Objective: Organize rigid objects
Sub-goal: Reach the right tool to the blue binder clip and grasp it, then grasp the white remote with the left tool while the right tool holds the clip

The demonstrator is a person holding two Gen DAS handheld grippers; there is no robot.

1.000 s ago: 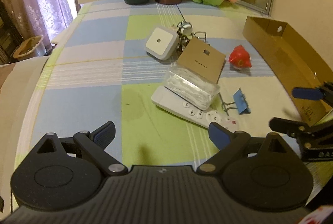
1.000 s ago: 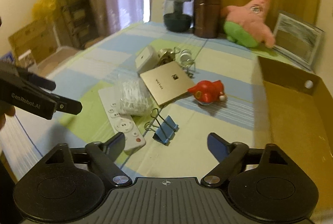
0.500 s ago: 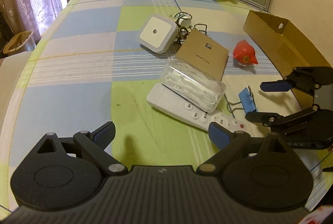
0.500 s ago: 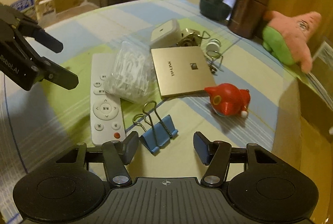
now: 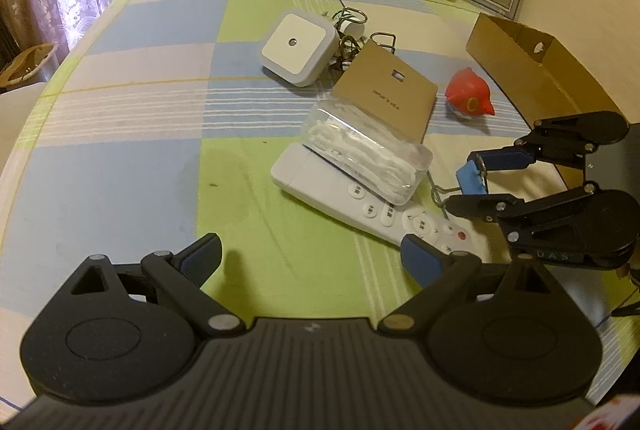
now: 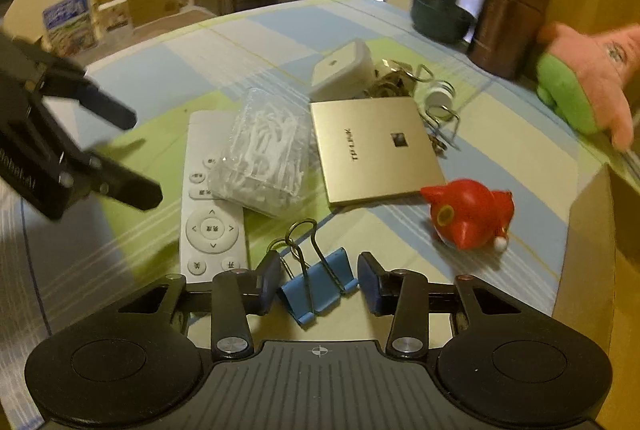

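Right wrist view puts the blue binder clip at lower centre, lying on the checked tablecloth with its wire handles pointing up the frame. The right gripper straddles it: the jaws are closing, the clip is between them, and the pads sit at either side of its body without clearly pressing yet. That straddle looks chosen to pinch the clip across its folded steel body, the firmest place to take it.

Above the clip, a white remote, a clear box of white picks, a gold TP-LINK plate and a red bird toy cluster mid-frame, probably awaiting sorting. The cardboard box stands open at the right of the left wrist view, the likely destination.

The left gripper hangs at lower centre of its own view, jaws wide apart and empty, pitched down over bare cloth.
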